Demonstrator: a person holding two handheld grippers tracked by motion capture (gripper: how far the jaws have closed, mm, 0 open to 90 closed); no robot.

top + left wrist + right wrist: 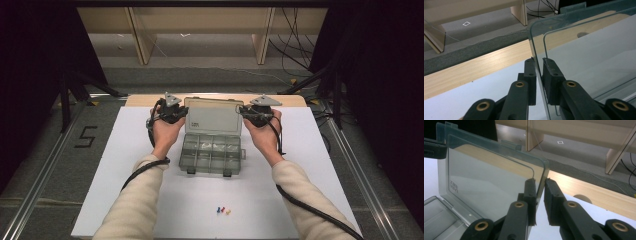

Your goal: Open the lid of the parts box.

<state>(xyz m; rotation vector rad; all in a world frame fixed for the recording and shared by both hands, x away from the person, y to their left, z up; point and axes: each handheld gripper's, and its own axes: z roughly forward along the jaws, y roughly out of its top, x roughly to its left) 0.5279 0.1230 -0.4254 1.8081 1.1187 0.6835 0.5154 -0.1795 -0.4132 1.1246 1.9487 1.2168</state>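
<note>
High view shows a clear plastic compartment box (212,154) in the middle of the white table (310,165), its lid (213,118) standing upright, with three small pushpins (223,210) lying nearer the person. Left gripper (539,59) pinches the left edge of the lid between its nearly closed jaws, and the right gripper (539,180) has the right edge of the lid between its jaws, which are almost pressed together on it

White table (125,165): organizer box (212,152), pushpins (223,210)
</note>
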